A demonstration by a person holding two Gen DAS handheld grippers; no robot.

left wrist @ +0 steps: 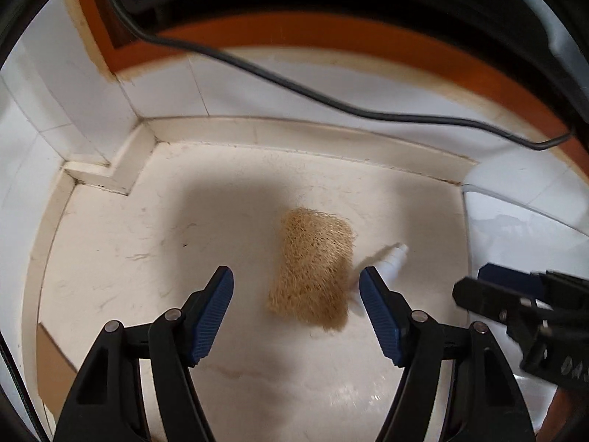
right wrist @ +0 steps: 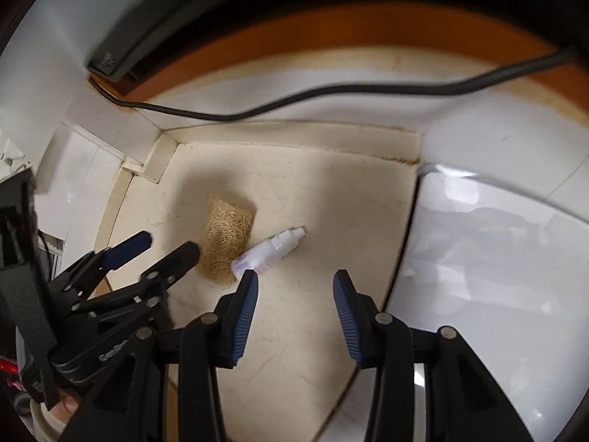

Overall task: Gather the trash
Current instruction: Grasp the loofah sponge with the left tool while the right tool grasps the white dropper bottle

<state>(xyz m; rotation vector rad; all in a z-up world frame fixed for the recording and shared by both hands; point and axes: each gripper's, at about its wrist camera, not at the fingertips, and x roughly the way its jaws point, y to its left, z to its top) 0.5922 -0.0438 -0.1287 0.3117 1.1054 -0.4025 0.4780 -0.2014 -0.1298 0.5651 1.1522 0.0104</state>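
- Left gripper (left wrist: 296,281): jaws held spread, nothing pinched; tan fibre scrubber (left wrist: 313,269) seen lying between them.
- Right gripper (right wrist: 294,283): jaws parted, empty.
- White dropper bottle (right wrist: 270,248) found touching the scrubber, mid-floor (right wrist: 331,202), short of the corner.

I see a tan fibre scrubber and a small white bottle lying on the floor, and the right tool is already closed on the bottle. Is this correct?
Not quite. The tan fibre scrubber and the small white bottle do lie on the floor, but the right tool is open and holds nothing; the bottle lies just beyond its left fingertip. The right wrist view shows this.
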